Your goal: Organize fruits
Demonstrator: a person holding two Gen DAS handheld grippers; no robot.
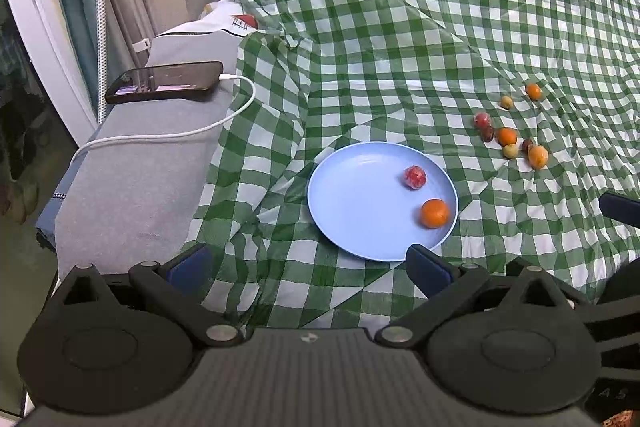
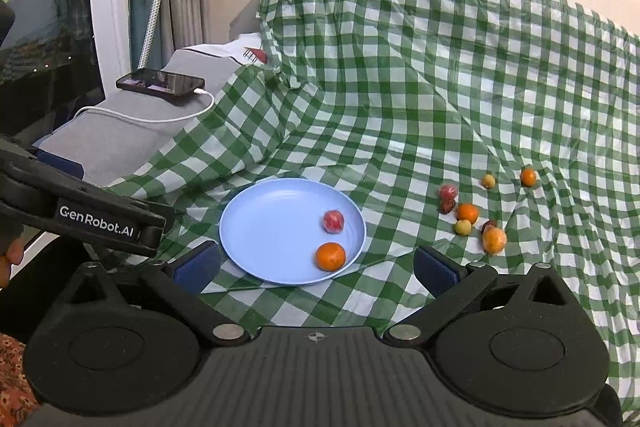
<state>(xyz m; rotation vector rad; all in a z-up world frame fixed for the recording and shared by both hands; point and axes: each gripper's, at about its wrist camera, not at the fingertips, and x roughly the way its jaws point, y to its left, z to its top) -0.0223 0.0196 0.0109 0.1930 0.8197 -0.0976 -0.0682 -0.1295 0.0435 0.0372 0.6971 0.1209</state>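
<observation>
A light blue plate (image 1: 352, 195) (image 2: 272, 227) lies on a green checked cloth. It holds a red fruit (image 1: 415, 177) (image 2: 333, 221) and an orange (image 1: 435, 213) (image 2: 330, 256). Several small fruits lie loose on the cloth to its right, among them an orange (image 1: 507, 136) (image 2: 467, 212), a red fruit (image 1: 482, 120) (image 2: 448, 191) and a yellow one (image 1: 506, 102) (image 2: 488, 181). My left gripper (image 1: 308, 265) is open and empty, just before the plate's near rim. My right gripper (image 2: 316, 267) is open and empty at the plate's near edge.
A black phone (image 1: 164, 82) (image 2: 161, 81) with a white cable lies on a grey padded surface (image 1: 132, 179) to the left. The cloth (image 1: 400, 27) rises over a hump behind the plate. The left gripper's body (image 2: 80, 215) shows at the left of the right wrist view.
</observation>
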